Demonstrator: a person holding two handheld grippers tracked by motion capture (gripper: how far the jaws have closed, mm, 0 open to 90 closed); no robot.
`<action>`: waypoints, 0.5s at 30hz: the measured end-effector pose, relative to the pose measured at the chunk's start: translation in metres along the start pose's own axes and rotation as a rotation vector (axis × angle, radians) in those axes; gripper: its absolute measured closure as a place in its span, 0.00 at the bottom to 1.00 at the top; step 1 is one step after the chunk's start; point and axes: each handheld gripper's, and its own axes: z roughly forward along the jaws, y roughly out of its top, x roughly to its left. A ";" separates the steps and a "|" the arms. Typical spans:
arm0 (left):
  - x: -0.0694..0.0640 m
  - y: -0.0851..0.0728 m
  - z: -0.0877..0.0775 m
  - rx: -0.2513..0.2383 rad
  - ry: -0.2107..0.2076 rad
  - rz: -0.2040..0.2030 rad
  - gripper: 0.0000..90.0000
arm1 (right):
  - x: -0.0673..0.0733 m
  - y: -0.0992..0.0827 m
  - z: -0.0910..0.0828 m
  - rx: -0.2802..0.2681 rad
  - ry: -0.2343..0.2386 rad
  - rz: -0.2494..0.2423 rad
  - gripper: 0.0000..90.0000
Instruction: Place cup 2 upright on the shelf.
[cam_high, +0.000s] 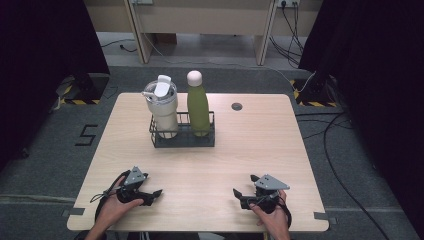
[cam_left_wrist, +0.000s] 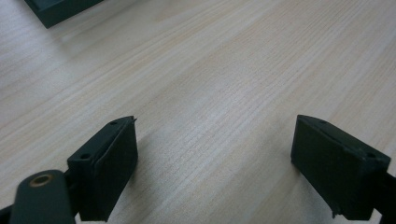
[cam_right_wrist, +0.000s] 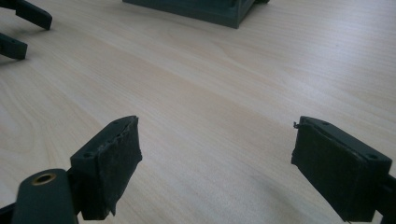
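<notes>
While both claws rest near the front edge of the worktop (cam_high: 260, 135), we hold the left claw (cam_high: 156, 193) and the right claw (cam_high: 238, 193) with jaws spread wide and nothing between them. Well ahead, a black wire rack (cam_high: 183, 137) holds a white lidded tumbler (cam_high: 162, 107) just beside an upright green bottle (cam_high: 198, 104). To reach well, we judge that each claw should rise, square up to its vessel's body, and close below the lid.
</notes>
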 end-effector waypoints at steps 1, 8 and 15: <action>0.000 0.000 0.000 0.000 0.000 0.000 0.16 | 0.000 0.000 0.000 0.003 -0.001 -0.001 0.17; 0.000 0.000 0.000 0.000 0.000 0.000 0.16 | 0.003 -0.002 -0.002 0.046 -0.009 -0.008 0.17; 0.000 0.000 0.000 0.000 0.000 0.000 0.16 | -0.002 -0.005 -0.005 0.113 -0.023 -0.004 0.17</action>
